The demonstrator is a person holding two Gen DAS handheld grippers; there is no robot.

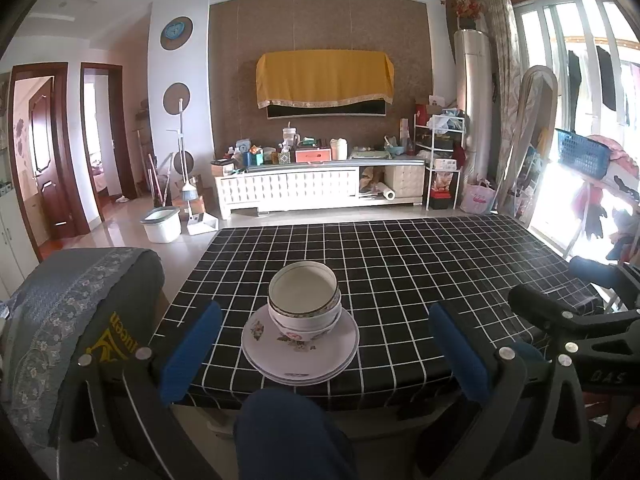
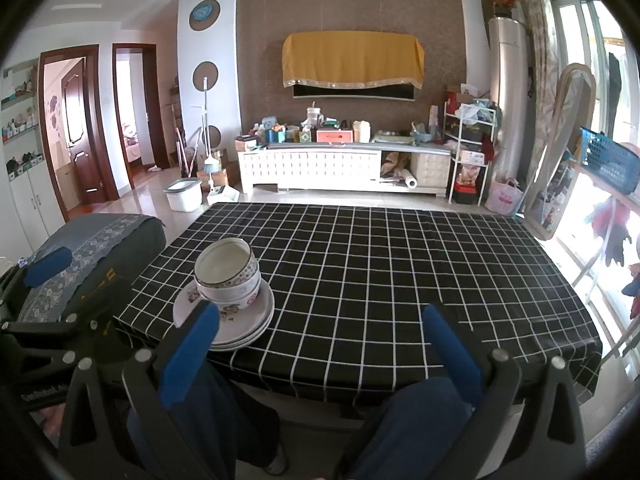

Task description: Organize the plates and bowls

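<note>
A stack of white floral bowls (image 1: 305,300) sits nested on a stack of white floral plates (image 1: 300,350) near the front edge of the black checked table (image 1: 420,272). My left gripper (image 1: 326,356) is open and empty, held back from the table edge with the stack between its blue fingers. In the right wrist view the bowls (image 2: 228,278) and plates (image 2: 236,320) are at front left. My right gripper (image 2: 320,356) is open and empty, to the right of the stack.
A grey patterned sofa arm (image 1: 80,312) stands left of the table. The person's knees (image 2: 408,428) are under the front edge. A white bucket (image 1: 161,224) and a dustpan stand on the floor beyond. A cluttered TV cabinet (image 1: 320,184) lines the far wall.
</note>
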